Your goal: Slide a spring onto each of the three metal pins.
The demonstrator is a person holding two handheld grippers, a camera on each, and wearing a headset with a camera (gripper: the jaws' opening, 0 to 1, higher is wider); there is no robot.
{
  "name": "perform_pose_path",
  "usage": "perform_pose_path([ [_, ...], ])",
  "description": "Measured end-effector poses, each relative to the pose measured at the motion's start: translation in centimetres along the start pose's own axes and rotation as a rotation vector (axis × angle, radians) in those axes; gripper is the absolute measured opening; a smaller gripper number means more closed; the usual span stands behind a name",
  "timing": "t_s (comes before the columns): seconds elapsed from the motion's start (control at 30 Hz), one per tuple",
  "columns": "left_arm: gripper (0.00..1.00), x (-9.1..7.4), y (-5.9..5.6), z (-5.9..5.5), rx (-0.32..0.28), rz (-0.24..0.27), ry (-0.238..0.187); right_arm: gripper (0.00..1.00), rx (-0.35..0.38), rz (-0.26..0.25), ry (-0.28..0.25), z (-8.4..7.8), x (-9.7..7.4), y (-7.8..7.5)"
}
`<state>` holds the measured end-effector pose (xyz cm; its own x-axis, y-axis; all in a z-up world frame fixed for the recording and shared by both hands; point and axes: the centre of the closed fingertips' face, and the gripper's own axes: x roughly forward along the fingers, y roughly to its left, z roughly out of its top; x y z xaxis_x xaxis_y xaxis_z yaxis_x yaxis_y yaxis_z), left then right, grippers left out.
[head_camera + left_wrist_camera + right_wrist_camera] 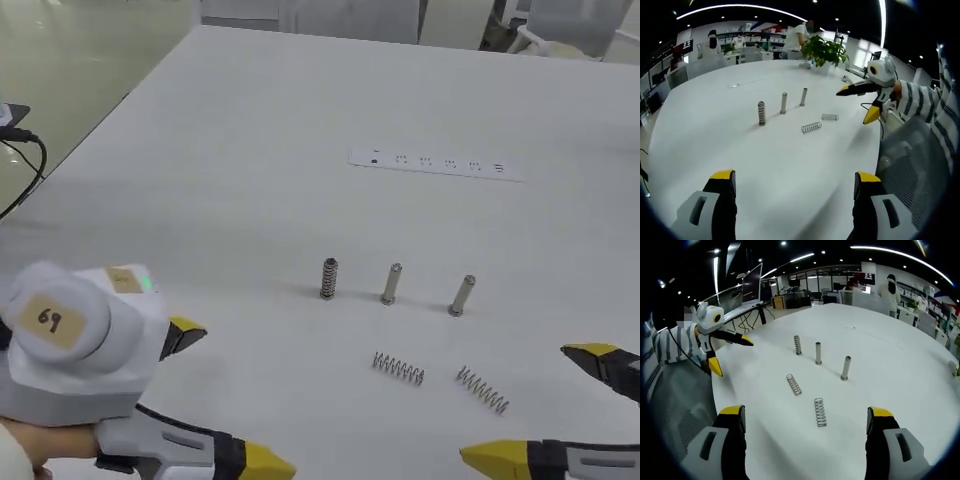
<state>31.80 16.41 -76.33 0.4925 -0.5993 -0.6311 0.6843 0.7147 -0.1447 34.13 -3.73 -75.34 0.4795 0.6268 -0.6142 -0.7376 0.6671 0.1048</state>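
Three pins stand upright in a row ahead of both grippers, roughly midway between them. The first pin (329,278), nearest the left gripper's side, already wears a spring. The second pin (391,284) and the third pin (462,296), nearest the right gripper's side, are bare.

Two springs lie flat on the table (300,120), closer to the grippers than the pins are. One loose spring (398,368) lies in the gap between the two grippers. The other loose spring (483,389) lies just ahead of the right gripper (515,402), near its lower jaw tip. Neither touches a pin, the other spring or a jaw.

The right gripper hangs with its jaws spread wide and nothing between them. In its own view both loose springs lie straight ahead between the yellow tips. The left gripper (245,400) is likewise released and empty, jaws wide apart. From its own view the pins stand ahead and slightly left, the springs ahead and right. The two grippers are well apart and face inward toward each other.

The white tabletop between jaws and pins is bare, with open room on every side of the row. Well beyond the pins lies a flat power strip (435,164). Out past the left gripper the table's edge runs diagonally, with a dark cable (30,165) on the floor beyond it. In each gripper view the table's near edge runs close by one jaw.
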Motion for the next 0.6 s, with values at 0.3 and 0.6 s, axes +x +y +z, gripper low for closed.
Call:
perform_pose_path([
  [0.3,0.88,1.6,-1.1,1.4,0.096,-0.068,0.014,0.99,-0.006,-0.012,-0.002,0.4,0.0,0.1],
  [0.6,0.80,4.4,-2.8,2.3,0.167,-0.157,0.047,0.99,0.012,-0.026,0.004,0.2,-0.1,0.2],
])
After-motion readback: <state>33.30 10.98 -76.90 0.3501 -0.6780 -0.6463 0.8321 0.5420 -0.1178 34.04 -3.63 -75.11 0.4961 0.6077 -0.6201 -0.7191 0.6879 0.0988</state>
